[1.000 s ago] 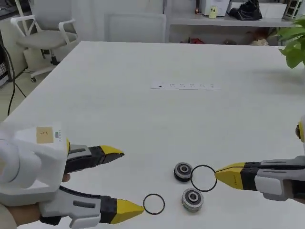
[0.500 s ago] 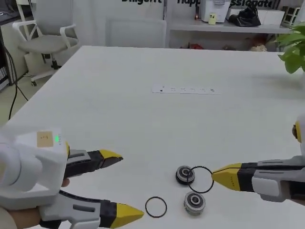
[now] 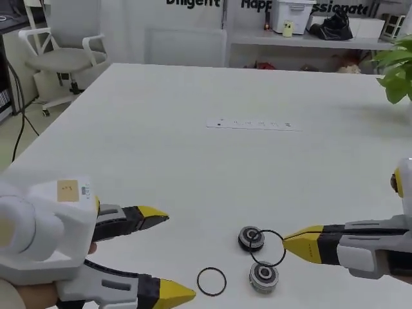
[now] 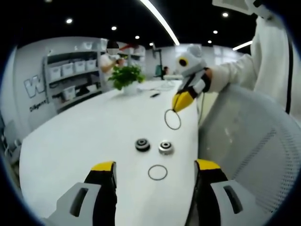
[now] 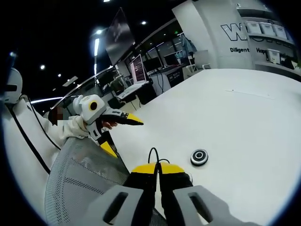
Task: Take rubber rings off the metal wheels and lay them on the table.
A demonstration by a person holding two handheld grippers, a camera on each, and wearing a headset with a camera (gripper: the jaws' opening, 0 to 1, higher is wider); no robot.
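Holding rubber ring (image 3: pixel 267 248) off metal wheels (image 3: pixel 251 238)

Head view: pinched in the right gripper (image 3: pixel 293 243), 3 o'clock of the wheels; left gripper (image 3: pixel 177 256) gaping empty at 9. Left gripper view: dangling at 12, above the table (image 4: pixel 94 136). Right gripper view: edge-on at 12.

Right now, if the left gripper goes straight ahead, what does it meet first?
Probably the loose rubber ring on the table, lying ahead between the left gripper's open jaws; the two metal wheels sit farther on.
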